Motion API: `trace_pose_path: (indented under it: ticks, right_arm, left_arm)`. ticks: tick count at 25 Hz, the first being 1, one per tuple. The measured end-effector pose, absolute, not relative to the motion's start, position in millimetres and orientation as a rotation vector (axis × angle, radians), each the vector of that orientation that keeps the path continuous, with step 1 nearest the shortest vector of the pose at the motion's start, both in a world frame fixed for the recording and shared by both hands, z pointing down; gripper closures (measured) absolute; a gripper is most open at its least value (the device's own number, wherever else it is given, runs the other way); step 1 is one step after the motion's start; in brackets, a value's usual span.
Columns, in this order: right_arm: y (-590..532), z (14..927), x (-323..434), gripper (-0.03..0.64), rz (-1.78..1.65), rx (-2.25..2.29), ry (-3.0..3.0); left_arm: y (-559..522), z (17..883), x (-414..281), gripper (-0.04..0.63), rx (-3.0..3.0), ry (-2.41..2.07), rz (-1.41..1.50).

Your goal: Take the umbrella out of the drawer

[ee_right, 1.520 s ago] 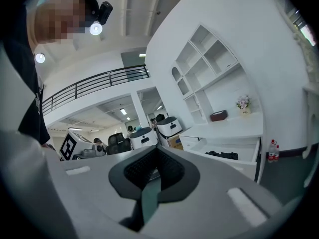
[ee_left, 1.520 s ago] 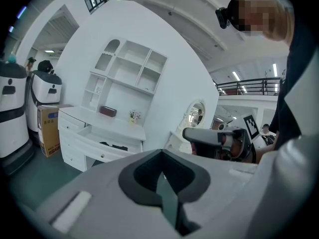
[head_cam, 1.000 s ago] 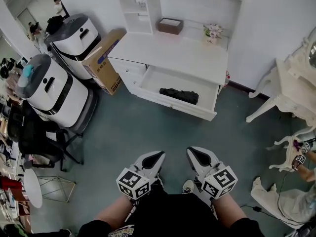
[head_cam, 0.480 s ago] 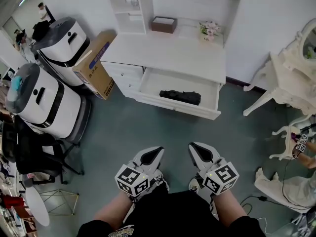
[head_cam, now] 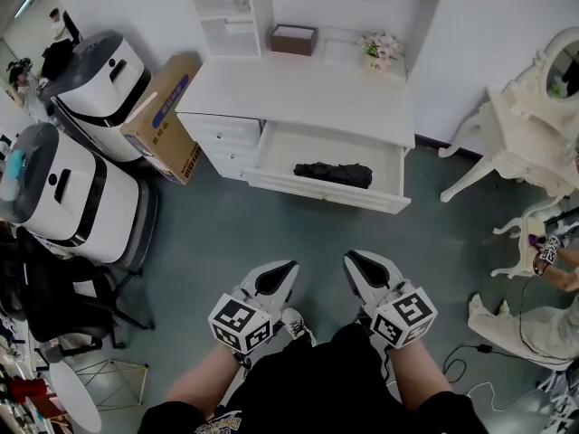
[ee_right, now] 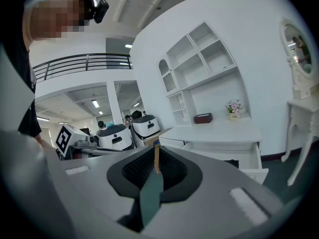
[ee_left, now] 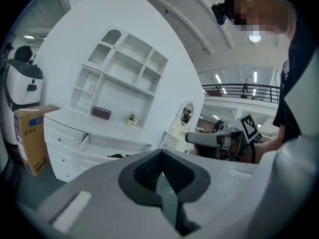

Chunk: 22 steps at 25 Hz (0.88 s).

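A folded black umbrella (head_cam: 332, 173) lies lengthwise in the open white drawer (head_cam: 391, 173) of the desk. It also shows small and dark in the left gripper view (ee_left: 119, 156) and at the drawer's right end in the right gripper view (ee_right: 231, 163). My left gripper (head_cam: 288, 268) and right gripper (head_cam: 351, 259) hang side by side close to my body, well short of the drawer, over the teal floor. Both point toward the desk. Each has its jaws shut with nothing held (ee_left: 162, 153) (ee_right: 156, 151).
On the white desk (head_cam: 298, 93) with shelves stand a brown box (head_cam: 292, 39) and a small flower pot (head_cam: 381, 48). A cardboard box (head_cam: 163, 120) and two white machines (head_cam: 63, 197) stand left. An ornate white table (head_cam: 529, 143) and a seated person (head_cam: 543, 328) are right.
The view has swung a little, so the desk and drawer sit squarer ahead. Both grippers stay shut in about the same place near my legs. The umbrella has not moved.
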State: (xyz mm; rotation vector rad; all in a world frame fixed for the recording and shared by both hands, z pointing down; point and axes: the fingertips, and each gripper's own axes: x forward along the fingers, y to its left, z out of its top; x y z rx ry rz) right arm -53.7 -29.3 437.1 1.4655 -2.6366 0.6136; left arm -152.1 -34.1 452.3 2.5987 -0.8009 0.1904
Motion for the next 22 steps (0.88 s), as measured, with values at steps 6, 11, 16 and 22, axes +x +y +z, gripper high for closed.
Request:
trace_pose_path:
  ticks: [6,11,16,22]
  right_arm:
    - [-45.7,437.5,-52.9,0.558,0.594,1.463,-2.626]
    - [-73.2,444.1,-40.7,0.538,0.593,1.420,-2.625]
    - [-116.5,459.8,-21.4,0.512,0.602,1.340,-2.616]
    - [-174.9,493.3,2.9,0.485,0.633,1.253,-2.563]
  left_arm:
    - [-44.5,454.9,-153.2,0.595,2.594,-0.801,0.197]
    - [-60.9,455.3,-141.2,0.595,2.593,-0.818,0.214]
    - [-90.0,458.0,-125.9,0.595,2.573,-0.877,0.220]
    - [-118.1,471.7,-109.9,0.595,2.522,-0.921,0.244]
